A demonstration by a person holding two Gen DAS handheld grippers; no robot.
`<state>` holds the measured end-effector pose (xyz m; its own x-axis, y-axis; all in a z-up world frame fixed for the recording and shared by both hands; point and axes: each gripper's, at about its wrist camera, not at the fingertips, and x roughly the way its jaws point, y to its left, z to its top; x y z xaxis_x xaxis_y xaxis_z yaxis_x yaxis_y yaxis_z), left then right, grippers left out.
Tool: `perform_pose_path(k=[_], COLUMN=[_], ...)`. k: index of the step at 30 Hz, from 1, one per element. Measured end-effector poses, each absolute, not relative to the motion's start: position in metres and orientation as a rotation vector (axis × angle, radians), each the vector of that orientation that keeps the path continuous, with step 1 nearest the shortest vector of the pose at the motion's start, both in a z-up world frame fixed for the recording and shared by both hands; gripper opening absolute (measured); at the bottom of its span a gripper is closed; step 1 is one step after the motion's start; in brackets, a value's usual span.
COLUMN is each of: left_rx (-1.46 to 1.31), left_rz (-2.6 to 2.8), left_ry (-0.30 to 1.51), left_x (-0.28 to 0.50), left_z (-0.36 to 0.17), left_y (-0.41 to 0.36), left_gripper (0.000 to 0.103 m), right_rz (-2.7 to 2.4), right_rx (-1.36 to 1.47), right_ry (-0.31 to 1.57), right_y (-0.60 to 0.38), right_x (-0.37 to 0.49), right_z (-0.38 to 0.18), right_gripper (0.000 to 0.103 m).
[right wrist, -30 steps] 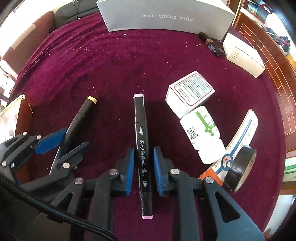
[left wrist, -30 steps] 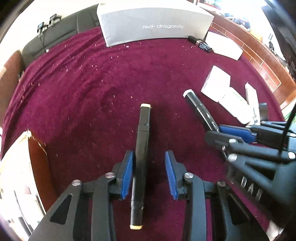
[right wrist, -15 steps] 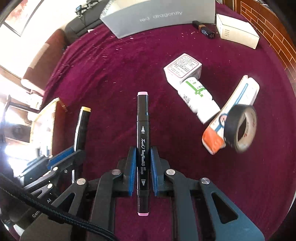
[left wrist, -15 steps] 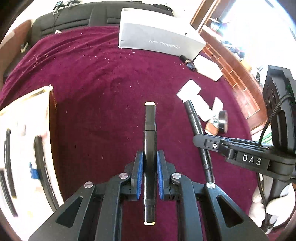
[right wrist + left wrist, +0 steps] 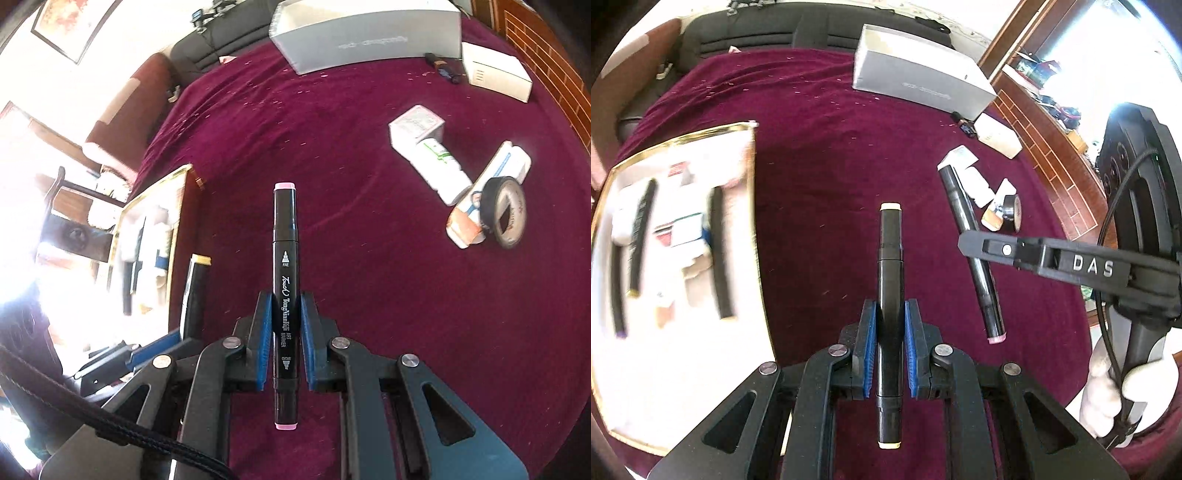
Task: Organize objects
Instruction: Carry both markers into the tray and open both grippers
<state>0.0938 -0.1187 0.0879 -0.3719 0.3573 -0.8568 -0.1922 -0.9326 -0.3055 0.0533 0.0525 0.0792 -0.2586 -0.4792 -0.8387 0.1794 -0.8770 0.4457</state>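
Two markers clamped, cream-capped marker [image 5: 890,295] in left gripper [image 5: 890,350], pink-capped marker [image 5: 285,295] in right gripper [image 5: 284,339]. Only in left view: gloved hand [image 5: 1115,387]. Left fingers [image 5: 866,350] wide apart a second ago, now shut; white tray [image 5: 665,350] newly near.

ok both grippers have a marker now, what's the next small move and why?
Probably carry both toward the white tray on the left. The left gripper is shut on the cream-capped marker, the right gripper on the pink-capped marker, both lifted off the cloth; the tray already holds similar markers.
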Motion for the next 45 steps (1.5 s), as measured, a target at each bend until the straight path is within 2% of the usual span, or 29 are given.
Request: perform_pose_path(k=[16, 24, 45], left_rx=[-1.561, -1.664, -1.840], left_rz=[2.562, 2.638, 2.500], left_ry=[-0.364, -0.487, -0.428], left_x=[0.130, 0.132, 0.106], left_z=[0.105, 0.085, 0.028], left_y=[-0.233, -0.314, -0.345], left_gripper=[0.012, 0.012, 0.012], right_rz=[-2.052, -1.977, -1.782], right_rx=[1.488, 1.499, 1.707], right_ry=[-0.240, -0.206, -0.178], right_y=[-0.033, -0.082, -0.208], right_x=[0.071, 0.076, 0.084], right_z=[0.104, 0.099, 0.023], right_gripper=[0.013, 0.013, 0.013])
